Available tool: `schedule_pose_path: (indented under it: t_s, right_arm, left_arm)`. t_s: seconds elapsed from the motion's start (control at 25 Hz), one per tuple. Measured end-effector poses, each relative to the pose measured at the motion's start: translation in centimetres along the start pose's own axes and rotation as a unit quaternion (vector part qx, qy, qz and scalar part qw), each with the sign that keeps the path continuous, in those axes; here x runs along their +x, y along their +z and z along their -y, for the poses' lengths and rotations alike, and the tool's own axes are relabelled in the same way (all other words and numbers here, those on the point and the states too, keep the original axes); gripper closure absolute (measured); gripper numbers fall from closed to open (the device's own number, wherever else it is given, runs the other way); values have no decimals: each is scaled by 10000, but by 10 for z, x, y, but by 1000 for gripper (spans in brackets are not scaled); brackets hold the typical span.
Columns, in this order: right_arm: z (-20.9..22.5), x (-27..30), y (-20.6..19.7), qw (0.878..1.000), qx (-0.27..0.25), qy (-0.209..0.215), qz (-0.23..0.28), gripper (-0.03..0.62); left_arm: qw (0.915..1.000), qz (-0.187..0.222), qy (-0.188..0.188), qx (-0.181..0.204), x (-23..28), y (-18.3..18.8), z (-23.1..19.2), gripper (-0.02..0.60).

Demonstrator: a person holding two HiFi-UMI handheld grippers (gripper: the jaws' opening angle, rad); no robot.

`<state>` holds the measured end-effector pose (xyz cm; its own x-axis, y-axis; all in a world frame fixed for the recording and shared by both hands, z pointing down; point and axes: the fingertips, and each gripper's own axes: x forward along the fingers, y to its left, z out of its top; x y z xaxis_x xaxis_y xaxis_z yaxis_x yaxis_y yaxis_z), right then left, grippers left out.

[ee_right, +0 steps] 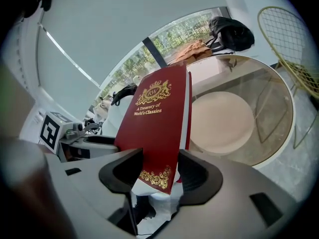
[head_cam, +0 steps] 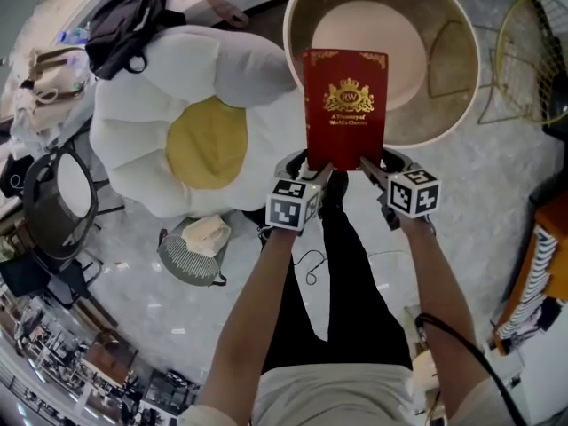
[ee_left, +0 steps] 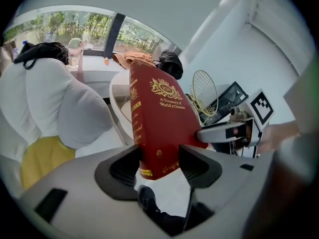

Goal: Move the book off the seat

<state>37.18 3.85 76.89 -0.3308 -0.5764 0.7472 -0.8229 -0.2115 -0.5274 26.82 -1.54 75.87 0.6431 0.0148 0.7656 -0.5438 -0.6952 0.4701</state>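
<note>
Step in hand, as I judge it: lift-off is done, carry-away not yet begun. The red hardback book (head_cam: pixel 345 105) w/ gold crest hangs upright in the air at my 12 o'clock, front cover toward me. It shows against the near part of the round cream-rimmed seat (head_cam: pixel 448 105) w/ beige pad and looks clear of it. My left gripper (ee_left: pixel 158 166) pinches the bottom corner on the spine side, a pad on each face. My right gripper (ee_right: pixel 160 171) pinches the bottom corner on the page-edge side, jaws wide since the book is thick. Next move, I reckon: bring the book back over the rim w/ both grippers moving as one so it doesn't twist, then find a put-down spot. The white flower-shaped cushion (head_cam: pixel 204 140) w/ yellow centre at 10 o'clock or the grey floor (head_cam: pixel 497 176) at 3 look possible; the gold wire chair (head_cam: pixel 524 51) at 2 needs avoiding. Hard to tell: the jaws cover the book's bottom edge in the head view, its height above the pad can't be read, & I can't make out a pale patch under the corner in the right gripper view.
</note>
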Motion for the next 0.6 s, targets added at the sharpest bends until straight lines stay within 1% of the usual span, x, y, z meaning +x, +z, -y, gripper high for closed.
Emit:
schedule_pose_path:
  t_s: [0.32, 0.48, 0.6]
  right_arm:
    - [73, -11, 14, 9991, 280, -291, 89, 359]
    - [99, -9, 20, 9983, 441, -367, 132, 359]
    - [114, -8, 23, 9978, 527, -389, 123, 359]
  left_arm:
    - [9992, -285, -221, 172, 68, 26, 29, 334]
    - [9985, -404, -285, 222, 94, 36, 35, 334]
    - [9981, -496, -321, 178, 109, 41, 38, 334]
